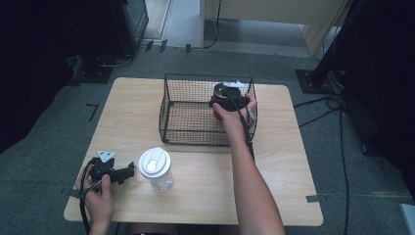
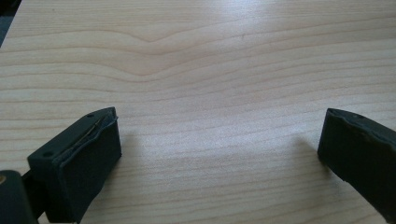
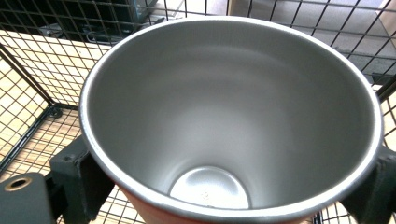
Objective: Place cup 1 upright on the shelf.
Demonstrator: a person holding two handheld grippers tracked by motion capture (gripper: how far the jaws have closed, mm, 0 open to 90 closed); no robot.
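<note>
A: Take the wire basket (image 1: pixel 169 110) as the landmark and start at the left. What is there?

B: Well to the left of the basket and nearer the person, the left gripper (image 1: pixel 131 170) lies low on the wooden table (image 1: pixel 132 112), held in the person's left hand (image 1: pixel 99 196). In the left gripper view its two black jaws stand wide apart over bare wood, with nothing between them.

A: And next to it?

B: Just right of that gripper, in front of the basket's left corner, a clear plastic tumbler (image 1: pixel 157 170) with a white lid stands upright on the table. The gripper's tips are near it, but I cannot tell whether they touch it.

A: Now the basket itself.

B: It is a black mesh basket on the far middle of the table. Inside it, toward its right wall, sits the red metal cup (image 1: pixel 219 104). In the right gripper view the cup (image 3: pixel 229 116) is open-mouthed and upright, its steel inside bare, with basket mesh behind it.

A: Who holds it?

B: The right gripper (image 1: pixel 226 101), in the person's right hand (image 1: pixel 235 115), reaches into the basket from above. Its jaws sit on either side of the cup below the rim, pinching it.
</note>
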